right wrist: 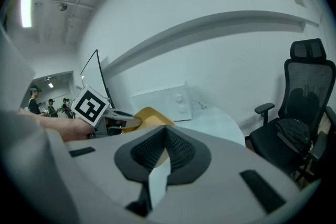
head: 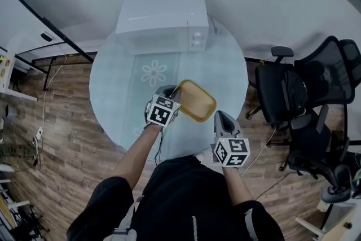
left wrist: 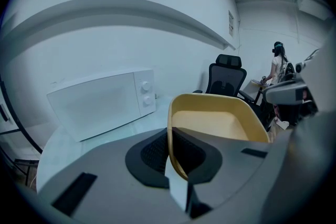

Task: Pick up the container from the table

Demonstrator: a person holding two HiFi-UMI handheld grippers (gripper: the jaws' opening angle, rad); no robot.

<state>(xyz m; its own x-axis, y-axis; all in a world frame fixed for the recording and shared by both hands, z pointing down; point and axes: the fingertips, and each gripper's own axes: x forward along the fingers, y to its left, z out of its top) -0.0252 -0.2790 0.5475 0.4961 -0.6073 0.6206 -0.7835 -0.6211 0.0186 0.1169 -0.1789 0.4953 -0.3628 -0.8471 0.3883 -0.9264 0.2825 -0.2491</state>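
The grasp is made and, by my judgement, the lift is the step in hand. The left hand-held gripper (left wrist: 169, 139) is pinched narrow on the yellow container (head: 196, 100). In its own view the two dark pads press on either side of the thin wall at one corner, and the open tray stretches away beyond them.

In the head view the container sits at the centre of the frame, over the near part of the round glass counter (head: 115, 73). It lies below the white microwave (head: 161, 17) and is set at a slant to it. From this steep angle it is hard to say whether the far edge has fully left the glass, though the tilt suggests it hangs from the grip.

The right hand-held gripper (right wrist: 164, 136) is at the lower right of centre in the head view, just beside the container's near corner. Its pads meet at the tips with nothing between them, and its own view shows the yellow tray off to the left beyond the jaws, so it is closed and empty.

The next move calls for a firm, unchanged pinch and a steady rise straight up. A one-corner hold on a thin rim would likely let the tray swing or droop. The idle right hand-held gripper could steady the free edge if needed.
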